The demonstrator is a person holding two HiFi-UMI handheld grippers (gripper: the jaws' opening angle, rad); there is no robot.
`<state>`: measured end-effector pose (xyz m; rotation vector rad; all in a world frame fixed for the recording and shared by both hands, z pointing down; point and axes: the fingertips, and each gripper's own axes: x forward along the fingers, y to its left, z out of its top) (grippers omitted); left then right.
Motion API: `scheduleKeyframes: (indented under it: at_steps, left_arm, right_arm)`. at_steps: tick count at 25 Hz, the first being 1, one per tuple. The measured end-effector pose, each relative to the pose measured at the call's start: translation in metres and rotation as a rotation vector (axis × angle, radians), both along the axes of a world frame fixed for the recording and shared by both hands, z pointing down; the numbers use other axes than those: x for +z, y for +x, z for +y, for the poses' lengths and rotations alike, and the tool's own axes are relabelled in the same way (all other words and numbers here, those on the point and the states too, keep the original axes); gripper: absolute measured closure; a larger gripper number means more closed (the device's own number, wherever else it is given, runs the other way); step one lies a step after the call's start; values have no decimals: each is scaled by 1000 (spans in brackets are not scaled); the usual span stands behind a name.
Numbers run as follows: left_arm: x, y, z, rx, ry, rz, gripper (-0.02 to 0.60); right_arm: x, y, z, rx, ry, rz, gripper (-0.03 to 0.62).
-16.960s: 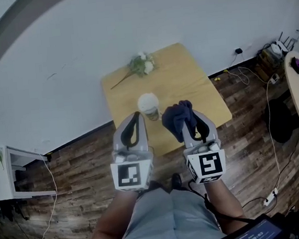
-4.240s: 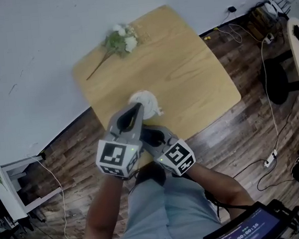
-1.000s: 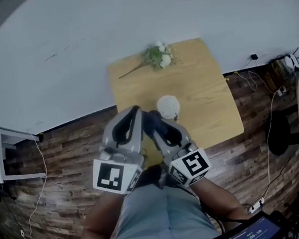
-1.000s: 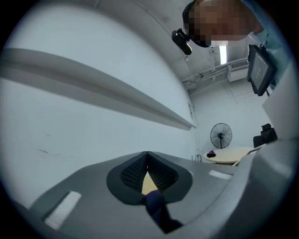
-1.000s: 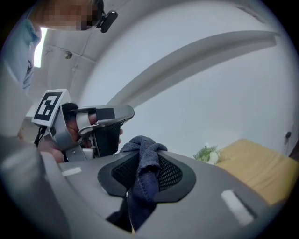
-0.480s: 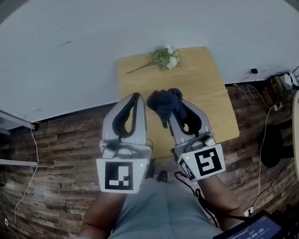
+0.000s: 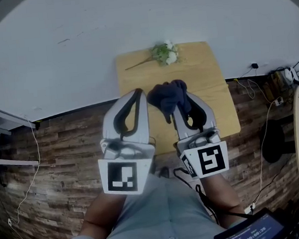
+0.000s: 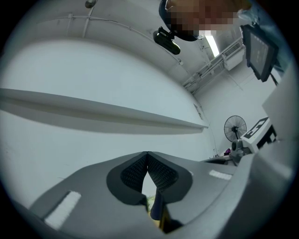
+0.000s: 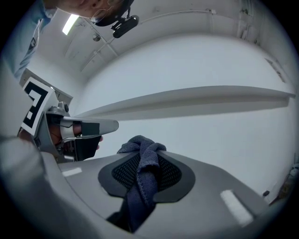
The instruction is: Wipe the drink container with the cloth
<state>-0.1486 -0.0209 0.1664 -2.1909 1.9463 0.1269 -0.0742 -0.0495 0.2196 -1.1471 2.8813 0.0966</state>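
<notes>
Left hand-held gripper (image 7: pixel 137 93) pointing forward, jaws touching, right hand-held gripper (image 7: pixel 183 98) alongside, clamping cloth (image 7: pixel 165 95)

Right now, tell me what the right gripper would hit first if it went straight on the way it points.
Probably the white wall: past the right gripper, shut on the cloth, its view shows nothing nearer ahead, though depth is unclear.

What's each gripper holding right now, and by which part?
The right gripper is shut on the dark blue cloth near its bunched end, a wad poking past the tips, the rest hanging below. The left gripper is shut, empty.
</notes>
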Motion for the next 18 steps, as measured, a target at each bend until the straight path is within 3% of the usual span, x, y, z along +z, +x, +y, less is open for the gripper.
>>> scheduleKeyframes:
  at_steps: [18]
  left_arm:
    - [8, 13, -10, 42, -23, -12, 569]
  right_arm:
    - [1, 7, -4, 16, 12, -10, 510]
